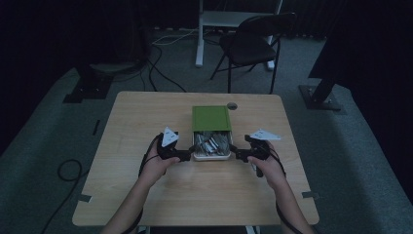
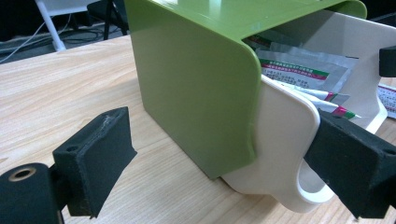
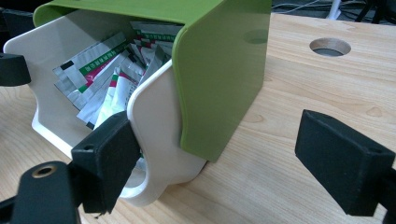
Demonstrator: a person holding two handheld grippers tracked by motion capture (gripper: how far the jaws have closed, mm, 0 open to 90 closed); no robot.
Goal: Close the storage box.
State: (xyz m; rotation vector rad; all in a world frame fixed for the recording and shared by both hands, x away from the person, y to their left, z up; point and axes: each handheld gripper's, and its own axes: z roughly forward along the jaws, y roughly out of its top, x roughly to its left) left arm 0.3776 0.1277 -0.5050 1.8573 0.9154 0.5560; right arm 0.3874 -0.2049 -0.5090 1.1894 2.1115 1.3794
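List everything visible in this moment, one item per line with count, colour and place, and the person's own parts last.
Light wooden table: one, centre of the room.
Green plastic box sleeve: one, mid-table, covering the drawer's far part.
White plastic drawer: one, pulled partly out toward the person.
Silver foil sachets with green and pink print: several, inside the drawer.
Round cable hole: one, in the table beside the sleeve.
Black folding chair: one, beyond the table.
Black floor cables: several, far left.
Left gripper: black, open, at the drawer's left side.
Right gripper: black, open, at its right side.
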